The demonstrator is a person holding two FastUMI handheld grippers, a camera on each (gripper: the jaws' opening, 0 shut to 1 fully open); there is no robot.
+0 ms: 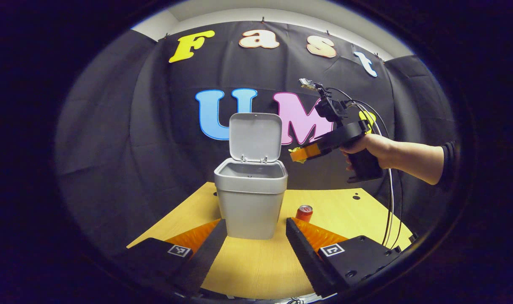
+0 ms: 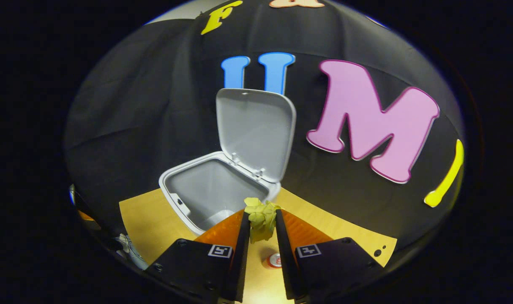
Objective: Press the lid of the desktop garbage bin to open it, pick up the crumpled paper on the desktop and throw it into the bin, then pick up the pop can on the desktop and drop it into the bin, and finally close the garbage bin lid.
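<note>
Left gripper [image 1: 255, 236]: fingers spread wide, nothing between them, low over the wood-grain table [image 1: 256, 266]. Grey smooth plastic bin [image 1: 251, 198], square with rounded corners, stands just ahead; lid [image 1: 255, 137] hinged upright. Small red pop can [image 1: 304, 213] upright right of the bin. Right gripper [image 2: 261, 228]: clamped on the yellow crumpled paper [image 2: 261, 216], held high, just beside the bin's rim.

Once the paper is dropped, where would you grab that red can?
Probably round its middle, coming level from the front. The pop can stands upright on the table right of the bin, so its curved sides sit open to two fingers.
</note>
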